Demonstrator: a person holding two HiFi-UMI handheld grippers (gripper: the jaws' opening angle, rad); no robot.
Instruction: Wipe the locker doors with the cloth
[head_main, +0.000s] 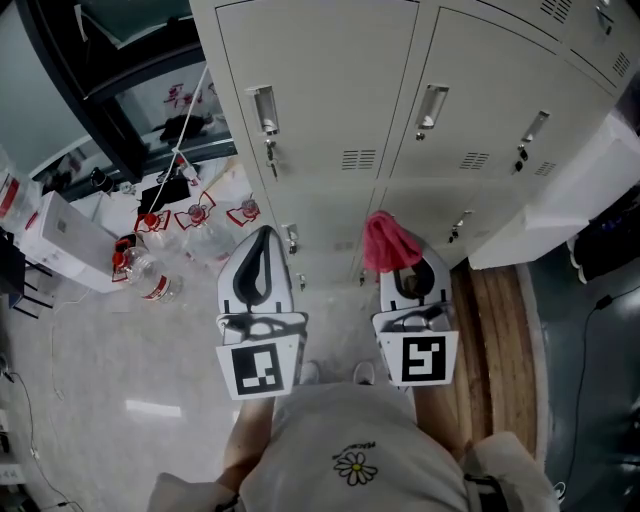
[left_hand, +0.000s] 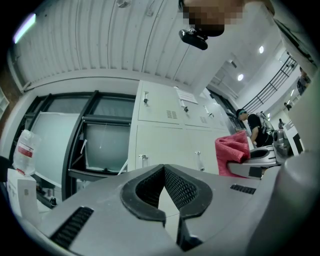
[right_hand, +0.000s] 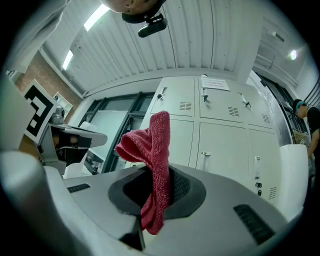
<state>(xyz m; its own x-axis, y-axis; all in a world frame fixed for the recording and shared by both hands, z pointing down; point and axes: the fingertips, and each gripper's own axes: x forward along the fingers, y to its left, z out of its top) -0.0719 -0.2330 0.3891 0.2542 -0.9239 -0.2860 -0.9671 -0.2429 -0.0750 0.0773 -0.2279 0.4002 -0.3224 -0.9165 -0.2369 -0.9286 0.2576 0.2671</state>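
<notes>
I held the red cloth (head_main: 385, 243) pinched in my right gripper (head_main: 405, 268), its loose end pointing up-frame at the locker doors (head_main: 330, 110) close ahead, while my left gripper (head_main: 258, 245) sat closed and empty alongside.

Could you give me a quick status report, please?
Left gripper shut, empty. Right gripper shut on cloth, held up before the locker doors. Nothing between; bottles off to the left.
</notes>
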